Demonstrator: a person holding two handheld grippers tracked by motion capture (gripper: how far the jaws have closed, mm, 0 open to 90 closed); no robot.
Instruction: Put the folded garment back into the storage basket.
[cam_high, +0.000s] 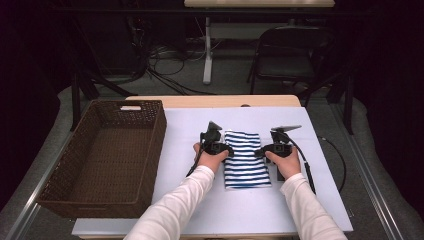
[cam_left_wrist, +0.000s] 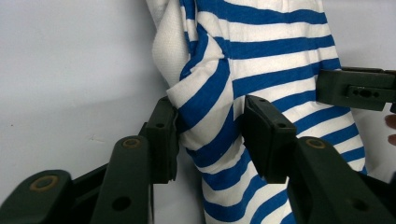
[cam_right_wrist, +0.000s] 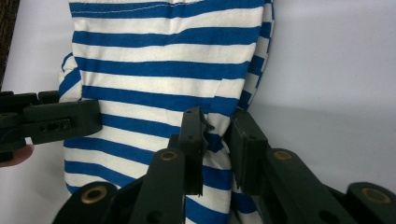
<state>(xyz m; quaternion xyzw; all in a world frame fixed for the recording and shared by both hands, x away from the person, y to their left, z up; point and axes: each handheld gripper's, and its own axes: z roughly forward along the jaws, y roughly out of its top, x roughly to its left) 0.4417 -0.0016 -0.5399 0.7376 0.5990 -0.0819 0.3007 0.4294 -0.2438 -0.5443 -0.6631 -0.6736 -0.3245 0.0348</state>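
A folded blue-and-white striped cloth (cam_high: 245, 162) lies on the white table cover (cam_high: 240, 210), between my two hands. My left gripper (cam_high: 227, 150) pinches the cloth's left edge. In the left gripper view the cloth (cam_left_wrist: 261, 51) bunches into a raised fold between the pads, and my left gripper (cam_left_wrist: 210, 135) presses on it from both sides. My right gripper (cam_high: 259, 151) grips the right edge. In the right gripper view a narrow fold of the cloth (cam_right_wrist: 163, 60) sits squeezed inside my right gripper (cam_right_wrist: 218, 144). Each gripper view also shows the other gripper's jaw at the cloth's far edge.
A large brown wicker basket (cam_high: 159, 135) stands on the left side of the table, close to my left arm. Beyond the table's far edge are a dark folding chair (cam_high: 290, 50), a white table leg (cam_high: 207, 55) and loose cables on the floor.
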